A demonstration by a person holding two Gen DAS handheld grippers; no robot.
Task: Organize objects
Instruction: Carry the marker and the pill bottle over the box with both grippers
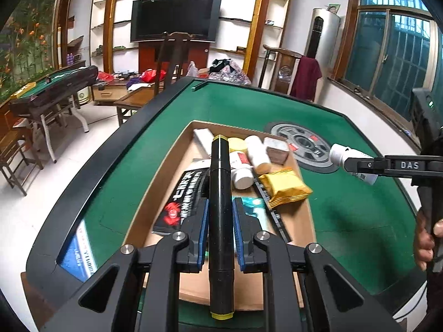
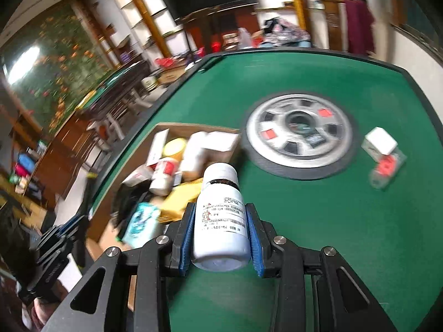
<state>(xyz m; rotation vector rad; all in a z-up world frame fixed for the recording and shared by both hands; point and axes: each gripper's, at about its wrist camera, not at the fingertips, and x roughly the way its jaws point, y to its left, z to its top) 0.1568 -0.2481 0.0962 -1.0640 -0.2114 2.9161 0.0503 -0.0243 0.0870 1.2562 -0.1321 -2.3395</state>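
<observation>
My left gripper [image 1: 220, 215] is shut on a black marker [image 1: 220, 193] with yellow ends, held lengthwise over the cardboard box [image 1: 166, 171] on the green table. The box holds white bottles [image 1: 259, 153], a gold packet [image 1: 285, 186], a black packet [image 1: 181, 199] and other items. My right gripper [image 2: 221, 218] is shut on a white pill bottle [image 2: 220, 215] with a printed label, above the green felt beside the box [image 2: 166, 127]. In the left wrist view that right gripper [image 1: 357, 166] reaches in from the right with the bottle [image 1: 339, 152].
A round grey dial [image 2: 300, 134] is set in the middle of the table. A small white box [image 2: 380, 139] and a red-and-clear item [image 2: 386, 170] lie to its right. The table has a raised black rim [image 1: 91, 160]. A hand [image 1: 425, 240] holds the right gripper's handle.
</observation>
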